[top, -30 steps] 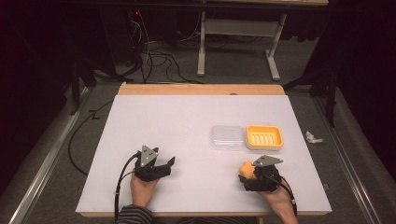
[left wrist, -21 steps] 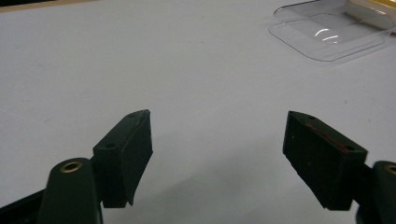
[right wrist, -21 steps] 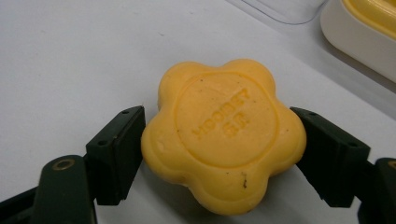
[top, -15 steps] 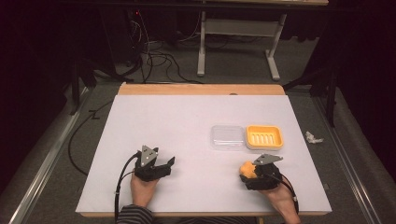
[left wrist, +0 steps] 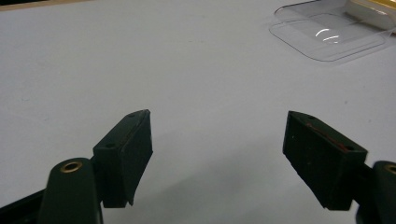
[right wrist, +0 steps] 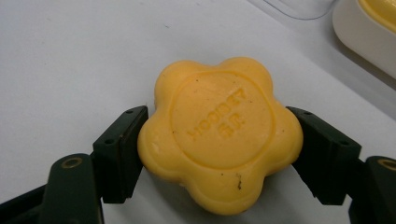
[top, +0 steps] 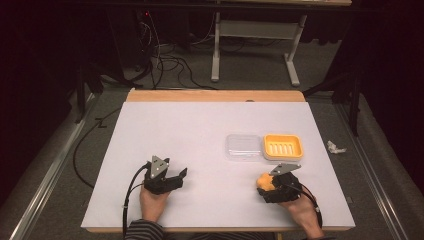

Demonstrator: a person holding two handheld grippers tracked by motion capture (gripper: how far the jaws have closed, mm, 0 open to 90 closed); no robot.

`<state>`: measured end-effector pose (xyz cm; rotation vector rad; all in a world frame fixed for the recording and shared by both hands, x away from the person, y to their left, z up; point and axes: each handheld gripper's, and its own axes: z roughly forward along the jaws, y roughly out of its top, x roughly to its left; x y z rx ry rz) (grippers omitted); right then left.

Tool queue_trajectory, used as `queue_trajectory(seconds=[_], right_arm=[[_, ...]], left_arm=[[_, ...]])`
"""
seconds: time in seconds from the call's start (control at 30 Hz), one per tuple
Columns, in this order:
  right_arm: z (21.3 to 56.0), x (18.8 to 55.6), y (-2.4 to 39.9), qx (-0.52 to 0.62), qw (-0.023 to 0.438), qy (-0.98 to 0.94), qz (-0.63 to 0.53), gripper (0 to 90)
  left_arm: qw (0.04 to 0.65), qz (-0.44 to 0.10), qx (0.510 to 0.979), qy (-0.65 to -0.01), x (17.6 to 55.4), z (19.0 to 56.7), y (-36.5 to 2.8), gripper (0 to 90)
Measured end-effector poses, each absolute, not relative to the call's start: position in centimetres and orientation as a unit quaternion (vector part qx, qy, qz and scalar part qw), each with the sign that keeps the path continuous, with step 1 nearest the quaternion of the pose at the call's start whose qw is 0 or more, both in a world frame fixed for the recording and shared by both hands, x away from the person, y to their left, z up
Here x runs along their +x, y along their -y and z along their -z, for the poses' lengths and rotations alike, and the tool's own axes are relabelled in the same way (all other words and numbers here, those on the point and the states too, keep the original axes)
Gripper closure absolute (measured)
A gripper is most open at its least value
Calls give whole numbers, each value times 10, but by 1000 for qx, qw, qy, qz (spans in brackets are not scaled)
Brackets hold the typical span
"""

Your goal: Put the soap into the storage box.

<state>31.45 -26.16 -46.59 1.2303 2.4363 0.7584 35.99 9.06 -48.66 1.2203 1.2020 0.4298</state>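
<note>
Two tools rest low on the near part of the white table (top: 200, 130), each in one of the person's hands. The right tool (right wrist: 219, 140) has just been closing its jaws, and the right gripper view has them pressed against both sides of a yellow flower-shaped soap (right wrist: 219, 135), which lies flat on the table (raised letters on its top face are too soft to read with certainty). From the high view the soap (top: 265, 181) is partly covered by the right tool (top: 274, 186) and its grey plate, so just an orange-yellow lump peeks out at the tool's left side. The left tool (left wrist: 217, 154) stands spread wide with bare table between its jaws; in the high view the left tool (top: 172, 181) sits well apart from the soap. Just beyond the soap sit a clear lid (top: 242, 146) and a yellow soap dish (top: 283, 146), side by side and touching or nearly so. The lid (left wrist: 327, 35) is cut off at the top edge of the left gripper view, and the dish (right wrist: 369, 32) is cropped at the corner of the right gripper view.
</note>
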Motion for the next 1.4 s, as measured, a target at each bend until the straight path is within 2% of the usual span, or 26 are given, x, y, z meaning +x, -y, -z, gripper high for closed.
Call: queue_trajectory(seconds=[0.3,1.4], right_arm=[[465,313,266,428,142,-845,-288,259],[451,310,270,416,168,-833,-323,262]], left_arm=[[634,-188,534,-527,360,487,-91,248],[634,-188,533,-527,360,487,-91,248]])
